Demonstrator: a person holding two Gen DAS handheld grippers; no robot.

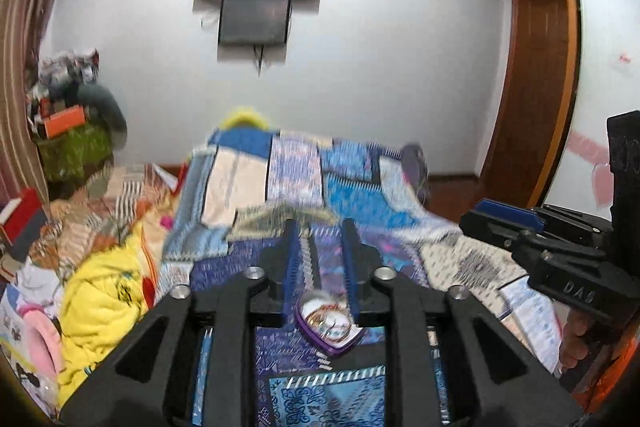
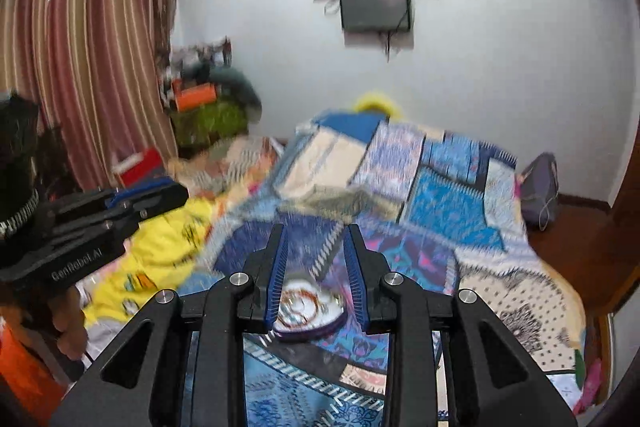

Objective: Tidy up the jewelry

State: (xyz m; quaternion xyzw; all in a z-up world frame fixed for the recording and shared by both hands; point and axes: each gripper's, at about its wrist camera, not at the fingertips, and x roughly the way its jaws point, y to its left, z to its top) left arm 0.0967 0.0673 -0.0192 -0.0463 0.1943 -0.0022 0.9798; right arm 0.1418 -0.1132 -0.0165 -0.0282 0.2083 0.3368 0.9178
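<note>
Heart-shaped jewelry box (image 2: 310, 311) on the quilt (image 2: 440, 195), below both spread claws (image 2: 316, 259).

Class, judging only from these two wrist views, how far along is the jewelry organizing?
Done: bangles already lie in the purple heart-shaped box on the quilt. In hand: nothing; left tool and right tool hover open above it. Left: no lid visible; blur hides any loose pieces.

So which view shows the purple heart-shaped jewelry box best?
The left wrist view: the purple heart-shaped jewelry box shows its pointed tip, rim and the bangles inside, though the left hand-held gripper hides one edge. In the right wrist view the box is blurrier and cropped by the right hand-held gripper.
</note>
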